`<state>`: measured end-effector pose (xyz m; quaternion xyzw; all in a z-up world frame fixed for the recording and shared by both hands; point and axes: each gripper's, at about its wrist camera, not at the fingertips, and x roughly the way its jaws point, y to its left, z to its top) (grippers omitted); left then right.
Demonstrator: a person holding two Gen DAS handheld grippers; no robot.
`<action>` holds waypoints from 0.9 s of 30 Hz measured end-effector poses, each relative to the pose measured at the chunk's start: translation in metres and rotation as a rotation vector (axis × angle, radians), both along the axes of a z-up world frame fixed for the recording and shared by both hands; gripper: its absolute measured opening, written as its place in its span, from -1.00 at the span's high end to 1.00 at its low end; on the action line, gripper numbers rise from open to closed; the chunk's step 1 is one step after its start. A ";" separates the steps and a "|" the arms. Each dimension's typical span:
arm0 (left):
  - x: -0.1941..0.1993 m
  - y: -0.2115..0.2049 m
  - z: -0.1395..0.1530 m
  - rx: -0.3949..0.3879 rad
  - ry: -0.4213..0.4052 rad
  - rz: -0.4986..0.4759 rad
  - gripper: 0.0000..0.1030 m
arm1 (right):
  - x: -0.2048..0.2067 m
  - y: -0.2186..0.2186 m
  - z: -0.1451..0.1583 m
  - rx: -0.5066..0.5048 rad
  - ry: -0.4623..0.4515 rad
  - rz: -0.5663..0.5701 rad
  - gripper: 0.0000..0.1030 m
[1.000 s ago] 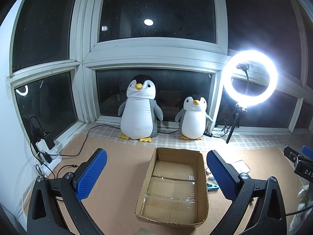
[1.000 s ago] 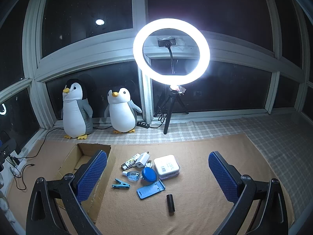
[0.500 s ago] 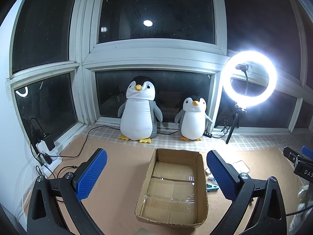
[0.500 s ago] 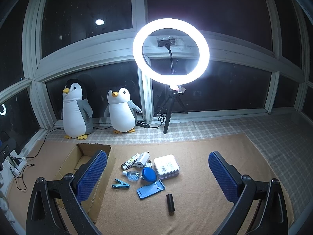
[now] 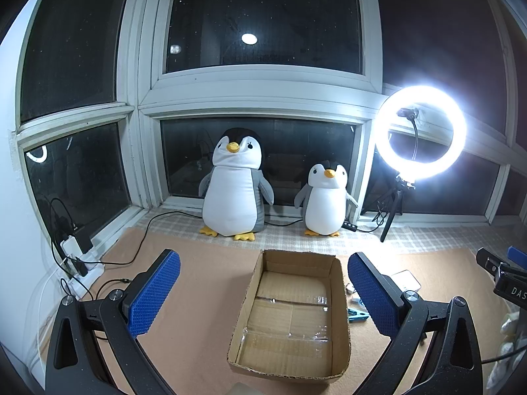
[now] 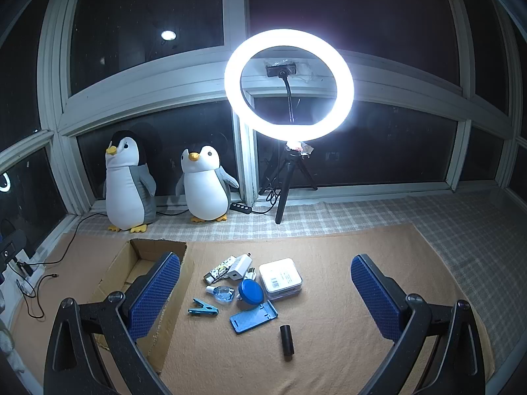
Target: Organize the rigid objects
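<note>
Over on the left, the left gripper [image 5: 263, 291] hangs above the cardboard box [image 5: 291, 309] with its jaws wide apart and nothing between them. The box looks bare inside, so the sorting has hardly begun, I'd say. Its near rim is ragged and its walls look thin; a gripper bumping a wall could slide the whole box across the mat [image 6: 329, 345], since nothing holds it down.

Just right of the box lies the heap of small things: a blue clip [image 6: 202, 309], a small clear bottle [image 6: 221, 293], a white charger [image 6: 239, 266], a round blue lid [image 6: 251, 292], a white case [image 6: 280, 278], a blue phone stand [image 6: 253, 318] and, a little apart, a black cylinder [image 6: 286, 337]. The right gripper [image 6: 265, 293] hovers over them, jaws also spread and empty.

The crowding is the trouble. Several pieces touch, so closing on one may nudge or drag its neighbour. The black cylinder lies on its side and could roll off when prodded. The flat stand sits low on soft cloth, and the pads may slip over it or pinch the mat instead.

Farther right, the lamp's glare could hide small pieces.
</note>
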<state>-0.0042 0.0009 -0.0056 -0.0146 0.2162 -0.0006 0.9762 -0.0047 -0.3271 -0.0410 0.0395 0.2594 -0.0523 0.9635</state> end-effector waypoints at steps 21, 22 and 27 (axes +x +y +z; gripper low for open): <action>0.004 -0.001 -0.008 0.006 0.020 0.001 -1.00 | 0.004 0.001 -0.006 -0.004 0.029 0.003 -0.99; 0.004 -0.001 -0.008 0.005 0.020 0.001 -1.00 | 0.004 0.001 -0.007 -0.005 0.031 0.003 -0.99; 0.003 0.000 -0.009 0.003 0.021 0.003 -1.00 | 0.004 0.001 -0.007 -0.006 0.032 0.002 -0.99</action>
